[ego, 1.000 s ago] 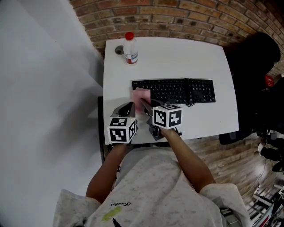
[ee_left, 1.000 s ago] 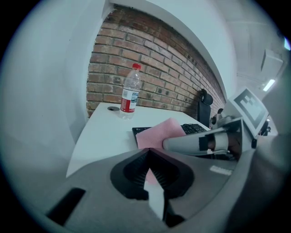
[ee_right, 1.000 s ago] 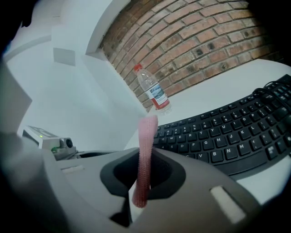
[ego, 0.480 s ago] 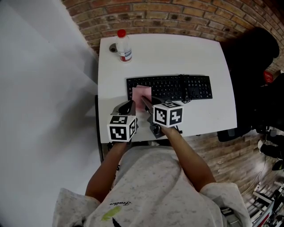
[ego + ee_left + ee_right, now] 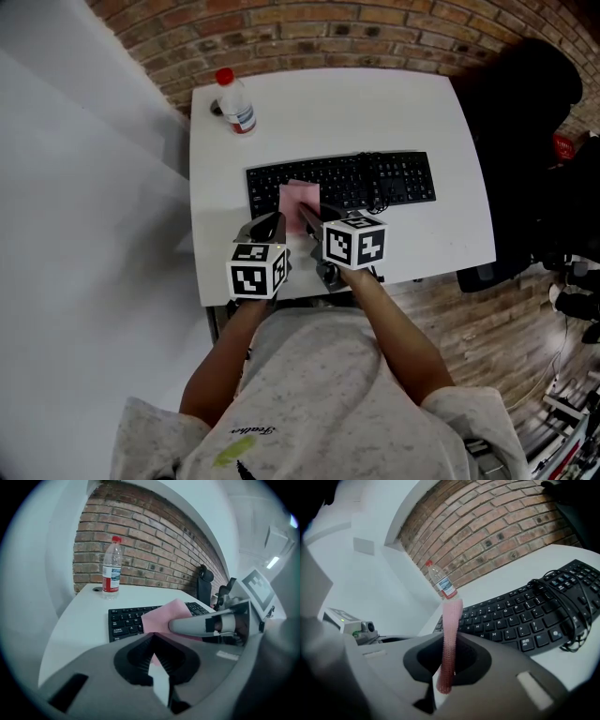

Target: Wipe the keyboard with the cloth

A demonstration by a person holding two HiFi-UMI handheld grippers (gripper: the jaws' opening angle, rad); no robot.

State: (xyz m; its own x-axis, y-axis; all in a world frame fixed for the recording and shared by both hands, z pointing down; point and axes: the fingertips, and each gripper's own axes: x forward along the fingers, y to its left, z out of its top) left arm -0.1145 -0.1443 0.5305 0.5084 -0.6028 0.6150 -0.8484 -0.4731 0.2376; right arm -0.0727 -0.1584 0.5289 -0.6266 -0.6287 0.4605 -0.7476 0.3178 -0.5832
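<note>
Looking steeply down, the head view is showing the right gripper [image 5: 307, 218] pressing a pink square cloth [image 5: 300, 199] onto the black full-size keyboard [image 5: 375, 178], which is lying across the white rectangular table [image 5: 422, 103]. Compared with a second ago, the cloth is sitting further toward 3 o'clock along the key rows, clear of the left end. A rightward stroke is therefore judged to be under way, with most keys toward 3 o'clock not yet wiped. The left gripper [image 5: 268, 228] is hovering at 9 o'clock of the right one. A clear plastic bottle with a red cap [image 5: 234, 101] is standing at the table's 11 o'clock corner.

Left gripper view: the left gripper's jaws are resting together, holding nothing, and the cloth is showing at 12 o'clock.

Right gripper view: the right gripper's jaws are clamping the cloth, seen edge-on. A black cable [image 5: 539, 585] is lying across the keys at 3 o'clock, a likely snag.
</note>
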